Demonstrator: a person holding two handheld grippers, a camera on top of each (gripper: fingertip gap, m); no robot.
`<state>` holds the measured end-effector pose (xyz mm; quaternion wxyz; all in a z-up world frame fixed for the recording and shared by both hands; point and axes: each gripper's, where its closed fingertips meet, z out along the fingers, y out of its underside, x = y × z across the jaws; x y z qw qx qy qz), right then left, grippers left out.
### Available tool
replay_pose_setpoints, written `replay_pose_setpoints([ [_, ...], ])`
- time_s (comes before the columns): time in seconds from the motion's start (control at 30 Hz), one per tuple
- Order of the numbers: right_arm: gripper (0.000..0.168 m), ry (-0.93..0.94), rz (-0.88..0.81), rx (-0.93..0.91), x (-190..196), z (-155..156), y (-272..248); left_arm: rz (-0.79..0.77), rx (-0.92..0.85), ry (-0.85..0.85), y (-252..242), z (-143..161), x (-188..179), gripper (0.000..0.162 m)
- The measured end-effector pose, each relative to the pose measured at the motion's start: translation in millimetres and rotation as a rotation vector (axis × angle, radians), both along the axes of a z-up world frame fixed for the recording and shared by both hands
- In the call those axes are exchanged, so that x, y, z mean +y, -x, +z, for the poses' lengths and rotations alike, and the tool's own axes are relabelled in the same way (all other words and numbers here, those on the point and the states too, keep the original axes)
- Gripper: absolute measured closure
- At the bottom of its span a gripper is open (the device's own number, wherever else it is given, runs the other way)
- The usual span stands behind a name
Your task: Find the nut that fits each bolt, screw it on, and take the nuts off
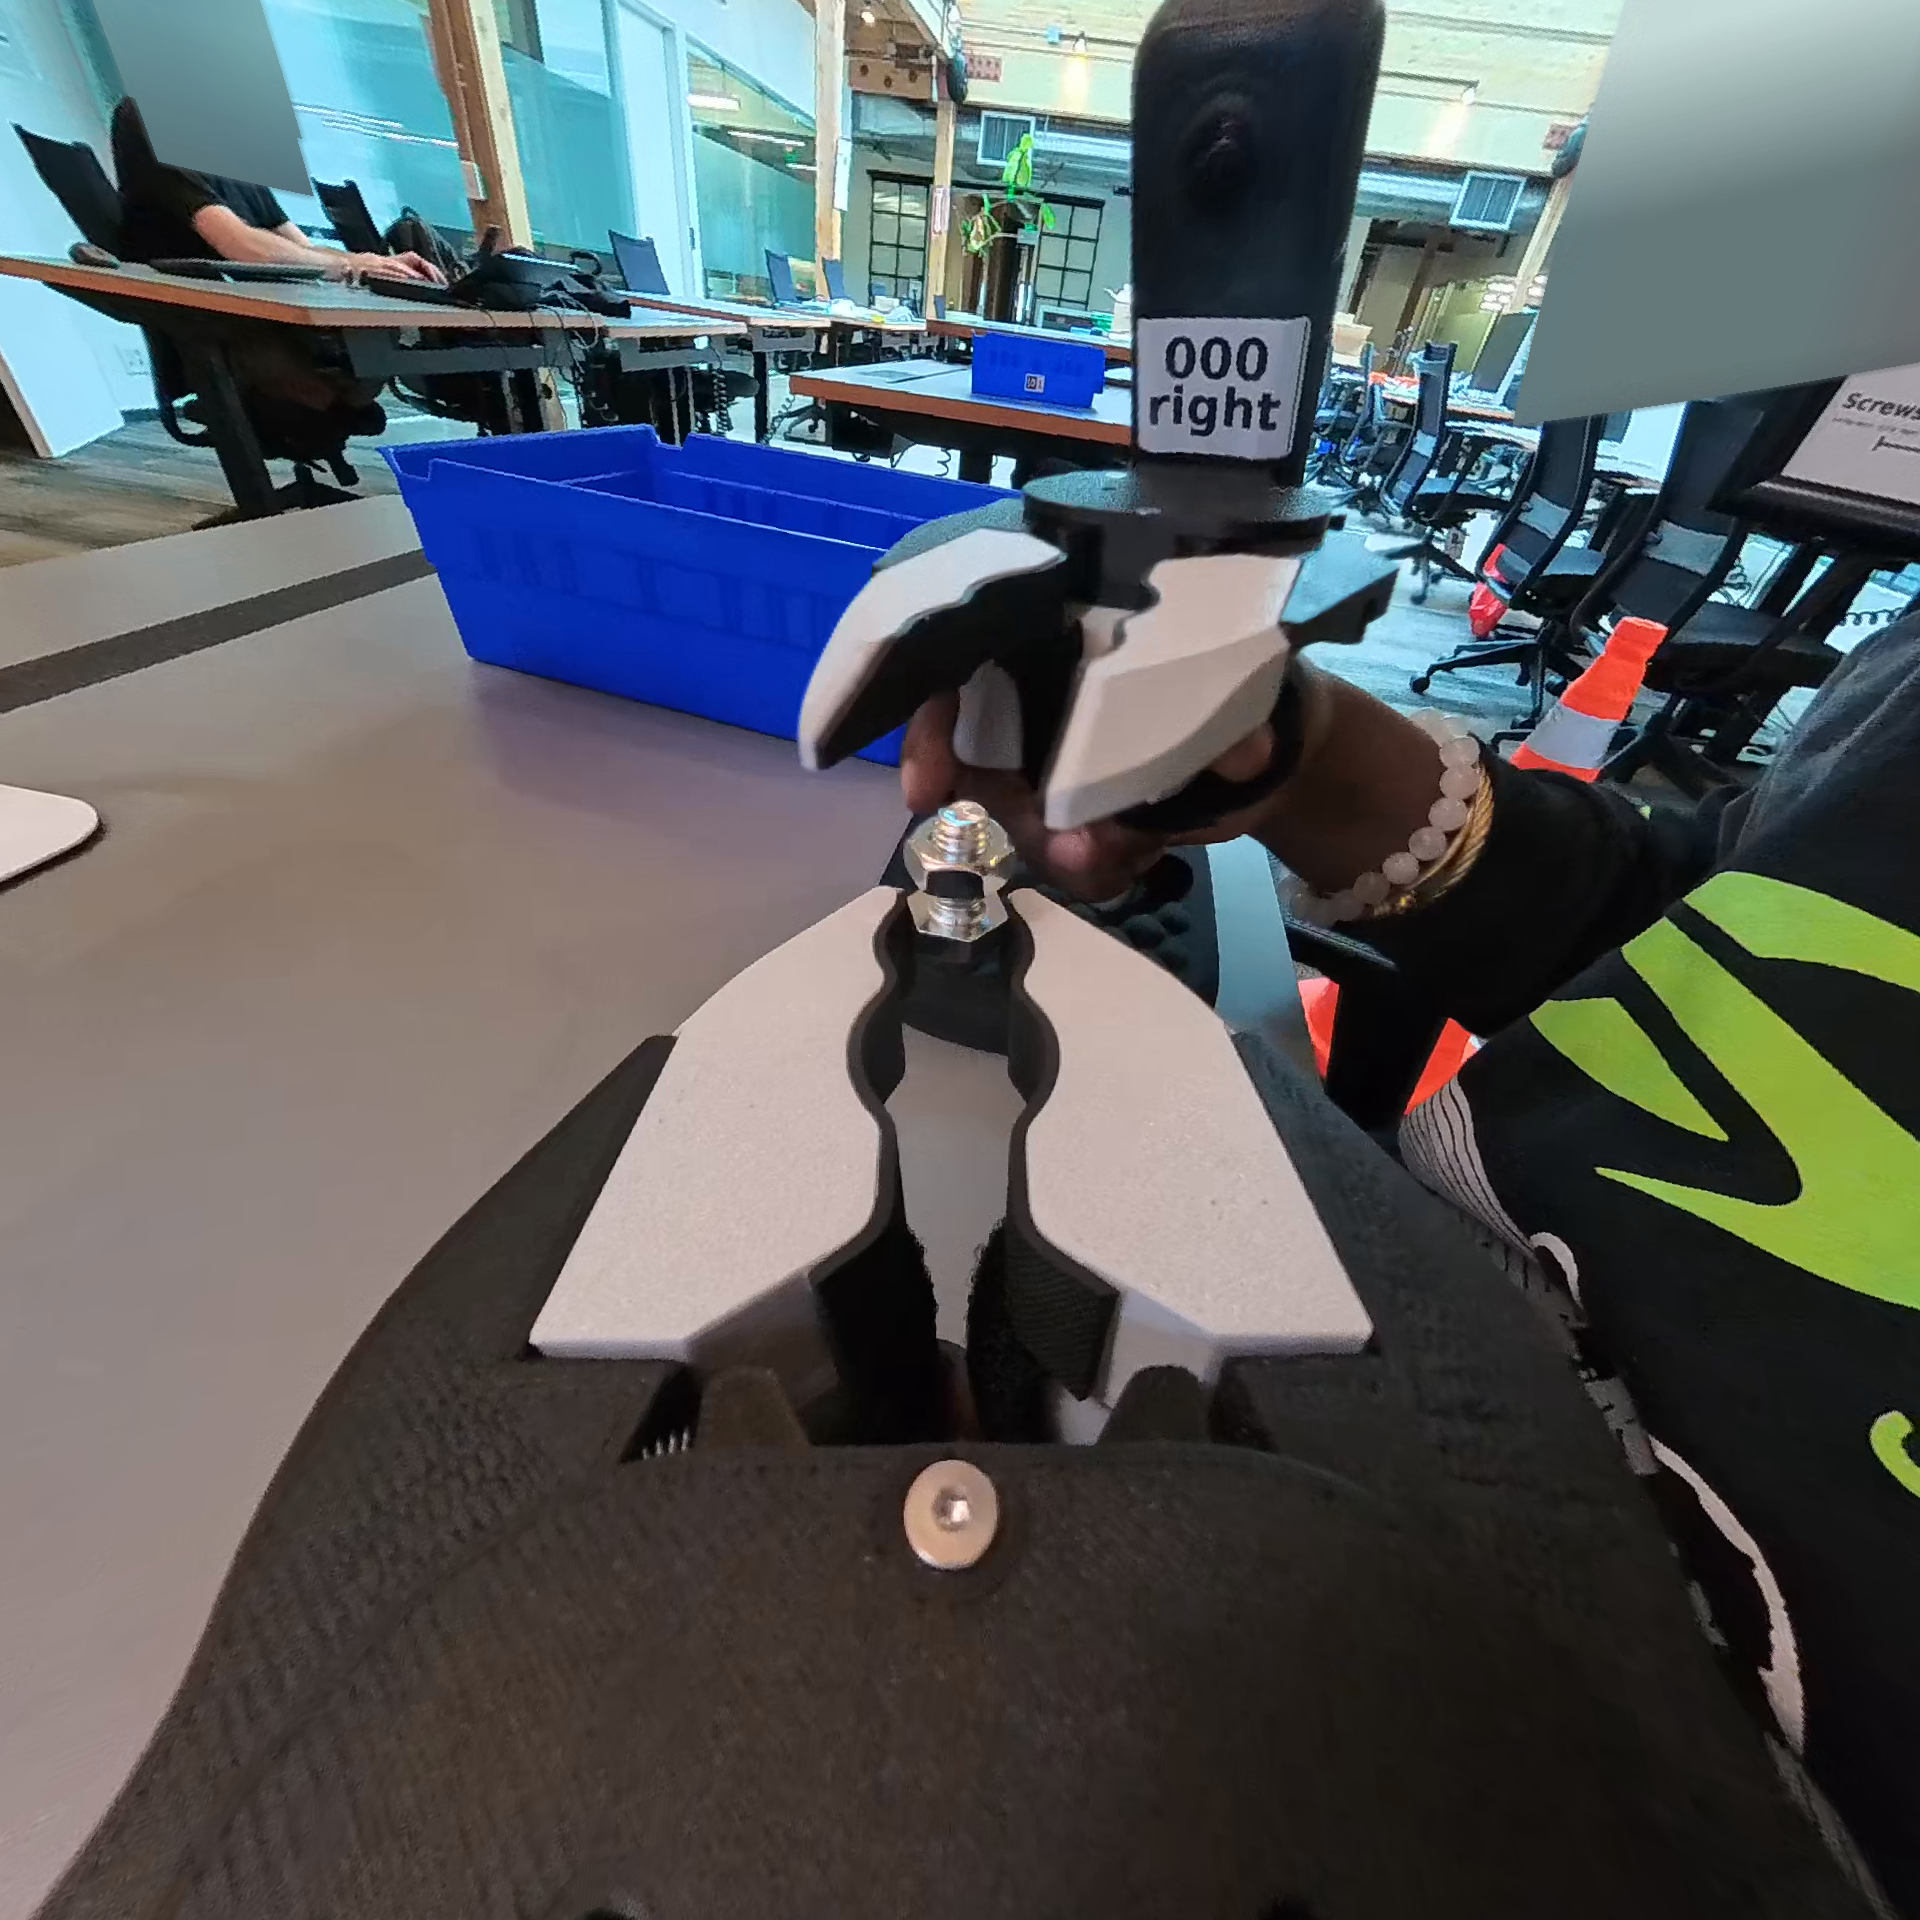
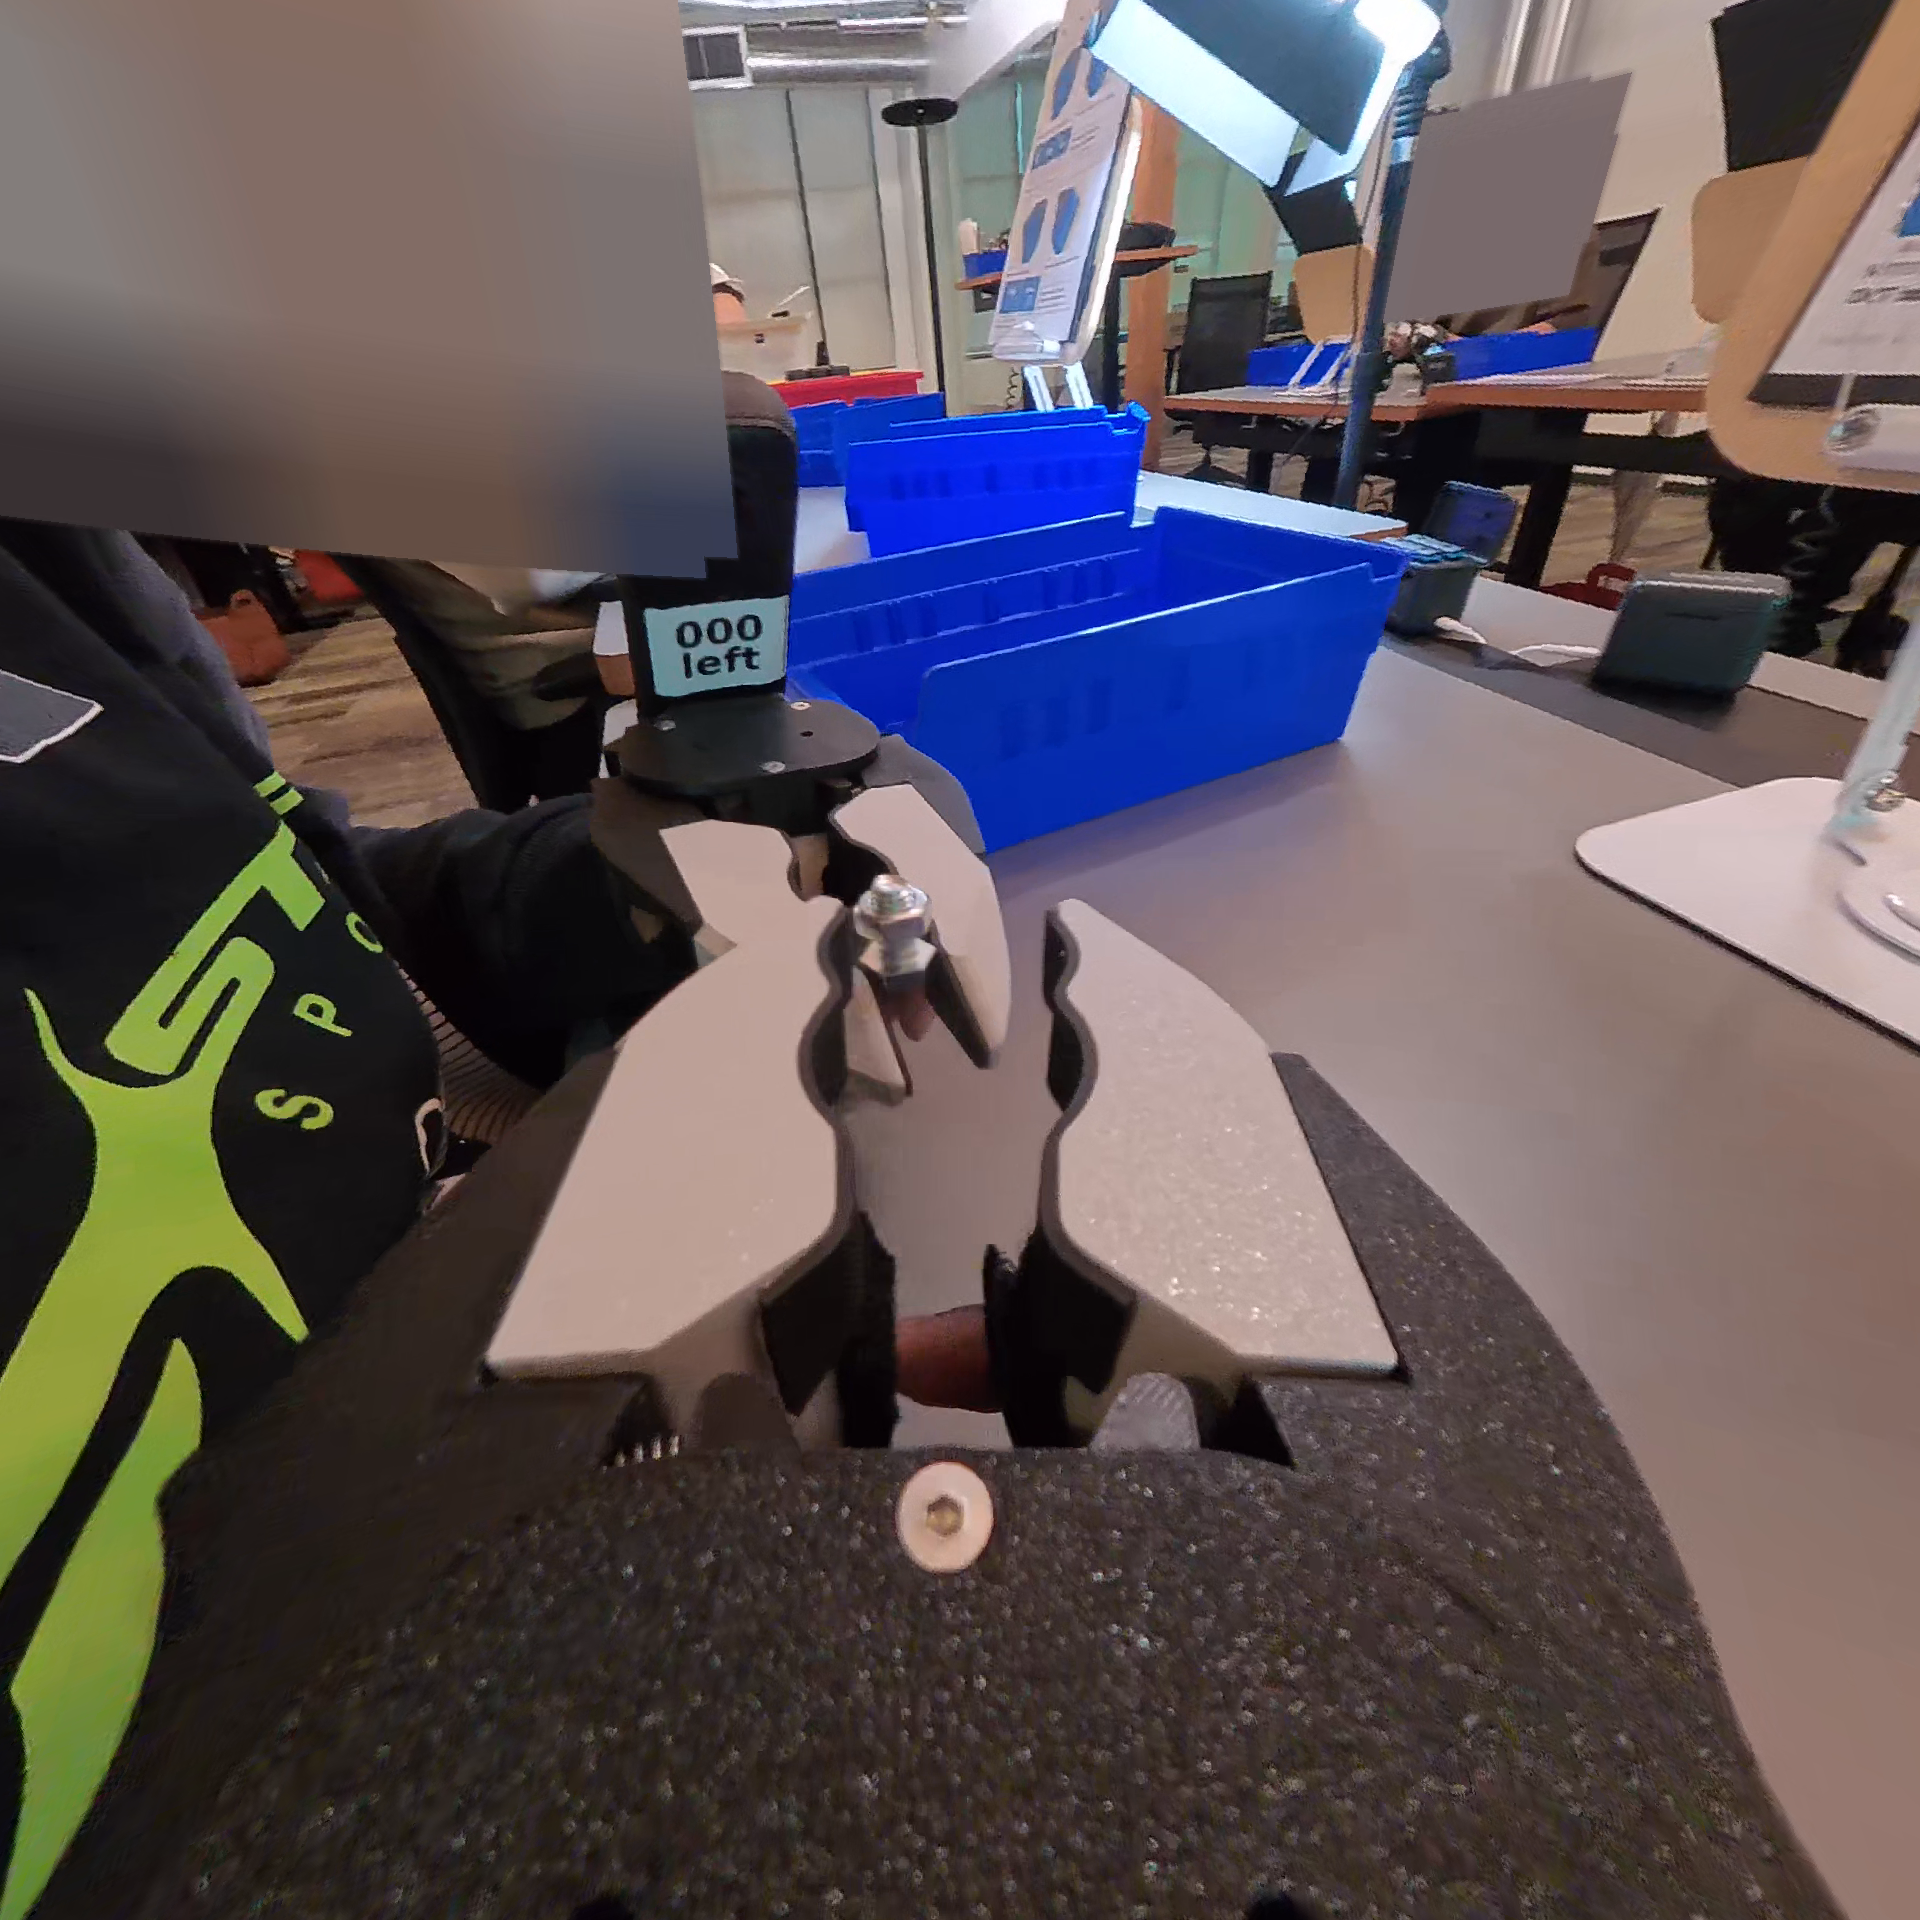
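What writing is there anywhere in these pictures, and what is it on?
I do not quote writing; these things bear it.
White label on the black handle, left wrist view: legible.
Pale label on the other handle, right wrist view: legible.
Green lettering on the black shirt: partly cut off.
Poster: too small.
Sign at the right edge: cut off.

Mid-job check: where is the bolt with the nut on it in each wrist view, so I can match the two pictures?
Left wrist view: bolt centre, upright, clamped at the left gripper tips.
Right wrist view: bolt just above centre, beyond the open right gripper.
Shared landmark: blue bin behind it.
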<state>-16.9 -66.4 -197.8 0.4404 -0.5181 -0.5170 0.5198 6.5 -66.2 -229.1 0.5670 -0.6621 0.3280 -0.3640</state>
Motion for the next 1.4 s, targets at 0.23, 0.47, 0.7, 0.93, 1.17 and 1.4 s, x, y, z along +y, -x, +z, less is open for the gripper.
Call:
replay_pose_setpoints([
  [0.23,0.127,-0.012,0.024,-0.019,-6.9,-5.1,17.2,-0.007,0.001,0.002,-0.1,-0.3,-0.6,0.147],
  [0.47,0.133,-0.029,0.012,-0.044,-2.4,-8.3,10.9,-0.008,-0.004,0.004,0.2,0.3,-0.4,0.147],
  [0.7,0.161,0.001,-0.066,0.010,15.8,0.1,-10.5,-0.008,-0.014,0.005,1.6,1.8,-0.3,0.146],
  [0.93,0.140,-0.003,0.014,0.015,-2.5,-0.7,3.7,-0.009,-0.007,0.004,0.9,0.6,-0.4,0.147],
  [1.17,0.136,-0.004,0.037,0.004,-8.7,-3.4,16.6,-0.010,-0.005,0.003,0.7,0.4,-0.6,0.147],
  [1.4,0.139,-0.009,0.023,-0.004,-5.7,-4.5,13.0,-0.012,-0.005,0.002,0.5,0.5,-0.9,0.146],
])
